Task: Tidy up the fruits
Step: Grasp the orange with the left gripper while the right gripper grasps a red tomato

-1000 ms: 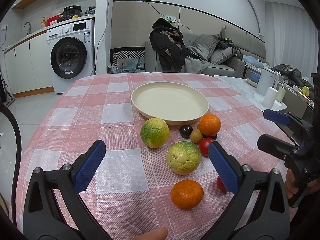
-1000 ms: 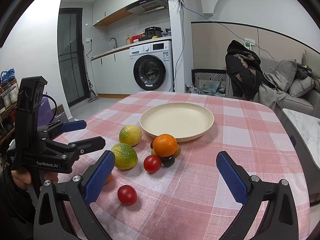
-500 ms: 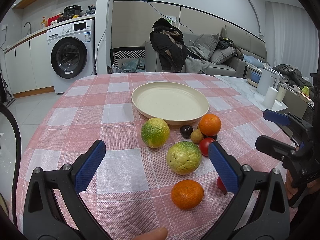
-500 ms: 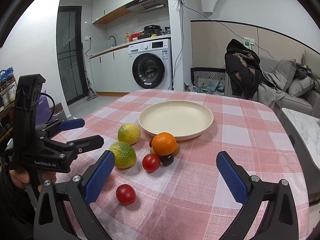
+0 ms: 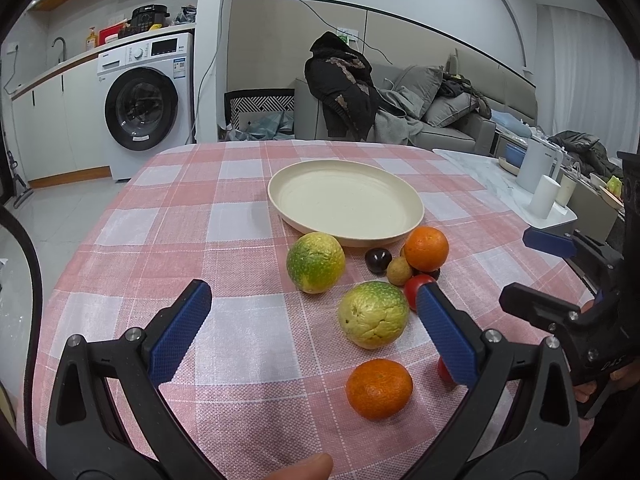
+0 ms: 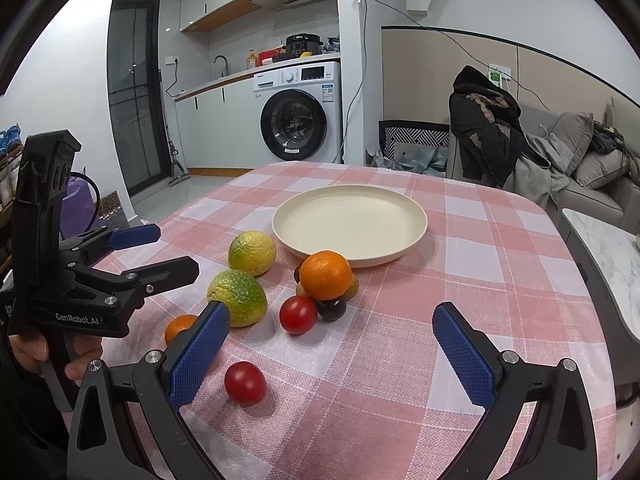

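On the checked table (image 5: 224, 220) the plate (image 5: 346, 204) sits empty with the fruits (image 5: 374, 314) loose beside it, both my left gripper (image 5: 308, 316) and right gripper (image 6: 330, 336) hover spread wide, so I judge a first pick is next.

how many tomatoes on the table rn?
2. One red tomato sits against the fruit cluster below the big orange; the other tomato lies alone, nearest the right gripper. More could hide behind other fruit.
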A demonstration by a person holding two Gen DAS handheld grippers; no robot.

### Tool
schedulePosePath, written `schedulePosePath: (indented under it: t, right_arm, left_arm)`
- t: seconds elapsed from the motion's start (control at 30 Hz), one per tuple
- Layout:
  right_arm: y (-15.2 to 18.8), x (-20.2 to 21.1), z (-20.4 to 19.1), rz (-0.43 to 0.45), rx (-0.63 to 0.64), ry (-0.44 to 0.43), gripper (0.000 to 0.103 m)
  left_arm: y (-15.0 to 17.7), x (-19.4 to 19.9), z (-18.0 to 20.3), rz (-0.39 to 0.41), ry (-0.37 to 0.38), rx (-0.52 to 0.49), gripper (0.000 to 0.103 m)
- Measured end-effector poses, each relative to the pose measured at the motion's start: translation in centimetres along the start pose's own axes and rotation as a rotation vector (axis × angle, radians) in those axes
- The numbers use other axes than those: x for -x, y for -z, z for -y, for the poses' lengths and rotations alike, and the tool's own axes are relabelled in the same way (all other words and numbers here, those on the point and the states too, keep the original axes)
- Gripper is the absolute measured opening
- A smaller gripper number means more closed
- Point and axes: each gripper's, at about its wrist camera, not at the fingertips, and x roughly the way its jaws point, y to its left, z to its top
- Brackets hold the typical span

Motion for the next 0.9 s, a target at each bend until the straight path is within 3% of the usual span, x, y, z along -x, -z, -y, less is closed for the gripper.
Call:
schedulePosePath:
  t: [0.1, 0.33, 0.7, 0.9]
  right_arm:
    - [-0.1, -0.5, 0.0, -0.031, -0.002, 0.001, 0.103]
    - [0.7, -1.9, -0.5, -0.179, -0.01, -0.09, 0.101]
    - [2.4, -3.1, -2.8, -0.307, 0.033, -0.16, 0.067]
    - [2.7, -3.5, -3.5, -0.327, 0.042, -0.175, 0.061]
  left_arm:
    - [-0.1, 0.0, -0.1, -0.025, 0.007, -0.019, 0.102]
    - [0.0, -0.2, -0.5, -0.109, -0.01, -0.041, 0.102]
    - [1.7, -0.6, 0.5, -0.216, 0.042, -0.108, 0.102]
    - [2.3, -1.4, 1.1, -0.267, 0.071, -0.124, 0.102]
